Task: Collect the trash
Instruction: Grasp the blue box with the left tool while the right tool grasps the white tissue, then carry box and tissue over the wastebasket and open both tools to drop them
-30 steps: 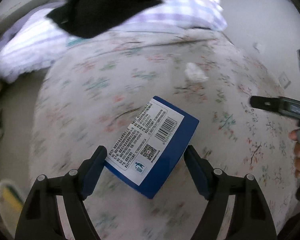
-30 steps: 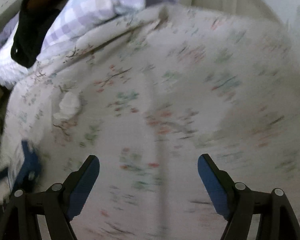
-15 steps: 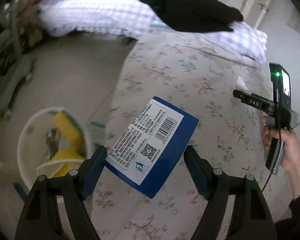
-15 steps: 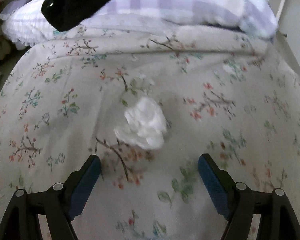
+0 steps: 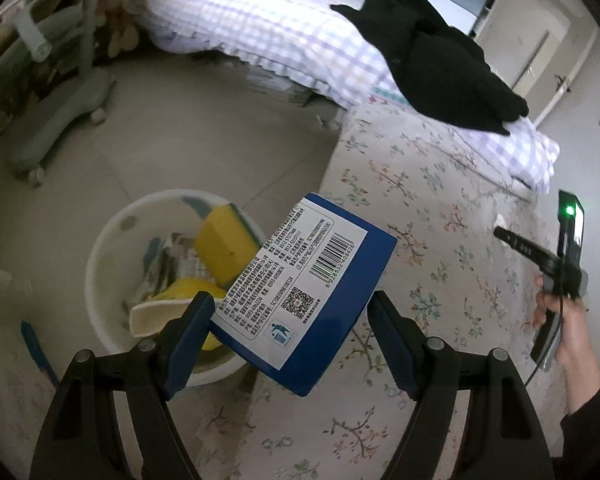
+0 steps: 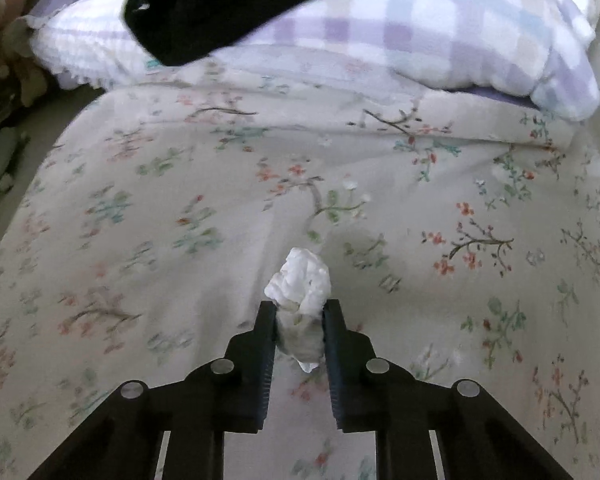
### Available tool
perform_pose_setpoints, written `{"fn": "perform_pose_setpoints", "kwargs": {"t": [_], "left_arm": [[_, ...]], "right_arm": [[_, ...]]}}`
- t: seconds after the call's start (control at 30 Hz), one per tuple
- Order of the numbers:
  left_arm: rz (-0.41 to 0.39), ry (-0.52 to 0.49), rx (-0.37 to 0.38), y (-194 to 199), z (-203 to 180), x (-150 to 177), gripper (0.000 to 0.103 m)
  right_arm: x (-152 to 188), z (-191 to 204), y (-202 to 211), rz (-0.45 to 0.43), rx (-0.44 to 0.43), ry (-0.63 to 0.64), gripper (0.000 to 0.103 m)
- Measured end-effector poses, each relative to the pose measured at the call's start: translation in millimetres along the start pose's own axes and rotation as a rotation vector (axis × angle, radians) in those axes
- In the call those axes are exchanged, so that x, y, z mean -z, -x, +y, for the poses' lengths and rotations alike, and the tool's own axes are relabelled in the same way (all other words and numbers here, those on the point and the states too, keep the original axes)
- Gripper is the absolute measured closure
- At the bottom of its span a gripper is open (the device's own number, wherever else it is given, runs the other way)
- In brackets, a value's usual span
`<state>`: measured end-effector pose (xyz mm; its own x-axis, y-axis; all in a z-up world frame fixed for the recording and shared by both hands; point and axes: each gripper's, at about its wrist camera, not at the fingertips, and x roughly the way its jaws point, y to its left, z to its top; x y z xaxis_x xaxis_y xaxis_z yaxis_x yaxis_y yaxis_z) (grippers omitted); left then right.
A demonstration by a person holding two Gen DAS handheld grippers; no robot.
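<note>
My left gripper (image 5: 290, 320) is shut on a blue box (image 5: 304, 292) with a white barcode label and holds it in the air by the bed's edge, beside a white trash bin (image 5: 104, 248) on the floor. The bin holds yellow pieces and paper. My right gripper (image 6: 300, 320) is shut on a crumpled white tissue (image 6: 300, 280) just above the floral bedspread (image 6: 180, 220). The right gripper also shows in the left wrist view (image 5: 540, 252), held in a hand over the bed.
A checked purple pillow (image 6: 440, 28) with a black garment (image 6: 228, 4) on it lies at the head of the bed. A grey wheeled chair base (image 5: 56, 120) stands on the tiled floor beyond the bin.
My left gripper has swung left with the box, from over the bed to beside the bin. My right gripper moved onto the tissue and shut on it.
</note>
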<state>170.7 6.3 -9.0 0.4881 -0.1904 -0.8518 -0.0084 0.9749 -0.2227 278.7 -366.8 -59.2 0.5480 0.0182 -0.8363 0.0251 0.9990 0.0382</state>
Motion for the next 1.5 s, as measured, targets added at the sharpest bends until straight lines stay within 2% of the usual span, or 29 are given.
{"fn": "perform_pose_setpoints", "kwargs": {"t": [0.2,0.43,0.6,0.8,1.03,1.2,1.33,1.5], "left_arm": [[-0.029,0.025,0.012,15.4,26.5,1.2,0.022],[-0.056,0.085,0.012,34.3,69.8,10.7,0.022],[-0.055,0.121,0.015,38.1,99.6,14.3,0.022],[-0.045,0.169,0.017,31.4,128.4,11.6,0.022],[-0.012,0.227,0.044,-4.7,144.6,5.0,0.022],[-0.026,0.181,-0.008,-19.2,142.8,-6.6,0.02],[-0.024,0.201,-0.023,-20.0,148.3,-9.0,0.012],[-0.043,0.211,-0.054,-7.6,155.8,-5.8,0.011]], "right_arm": [[6.9,26.6,45.4,-0.005,-0.039,0.031,0.083],[10.3,88.4,100.5,-0.011,-0.1,0.089,0.083],[20.3,133.3,121.2,0.002,-0.172,0.111,0.083],[31.6,192.9,113.3,0.028,-0.281,0.158,0.083],[43.2,259.4,96.9,0.058,-0.366,0.233,0.083],[49.9,283.7,83.0,0.082,-0.38,0.275,0.083],[52.8,292.2,77.1,0.096,-0.377,0.29,0.083],[56.1,298.5,70.8,0.11,-0.372,0.303,0.083]]}}
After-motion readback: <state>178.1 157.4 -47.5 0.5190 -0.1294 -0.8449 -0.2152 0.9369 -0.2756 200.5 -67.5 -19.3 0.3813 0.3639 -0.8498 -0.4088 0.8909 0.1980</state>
